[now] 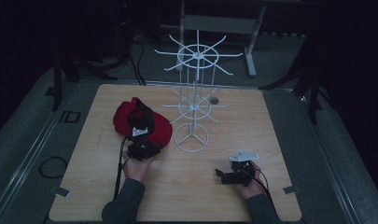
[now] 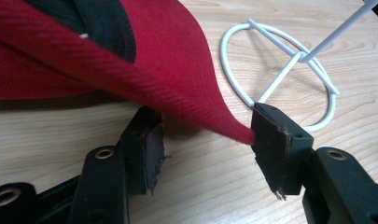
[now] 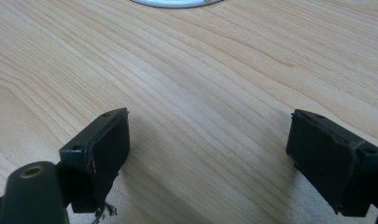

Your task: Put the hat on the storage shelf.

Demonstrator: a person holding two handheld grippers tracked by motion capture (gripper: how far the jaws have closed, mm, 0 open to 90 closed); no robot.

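Wooden table (image 1: 270,140) occupies the centre of the high view, light-grained, on a dark floor. White wire rack (image 1: 194,93) stands upright at centre frame, with two tiers of radiating arms and a ring base (image 2: 289,74) resting on the tabletop. Red cap (image 1: 130,122) lies on the table left of centre, just beside the rack base; its black lining faces up in the left gripper view (image 2: 107,28). Left gripper (image 1: 141,128), held by the left hand (image 1: 136,165) at lower left, reaches over the cap. In its own view (image 2: 205,140) the jaws stand apart, with the cap's edge tip touching the right-hand pad (image 2: 270,144); not clamped. Right gripper (image 1: 218,172), held in the right hand (image 1: 252,184) at lower right, sits well apart from cap and rack; jaws spread wide over bare wood (image 3: 205,158).
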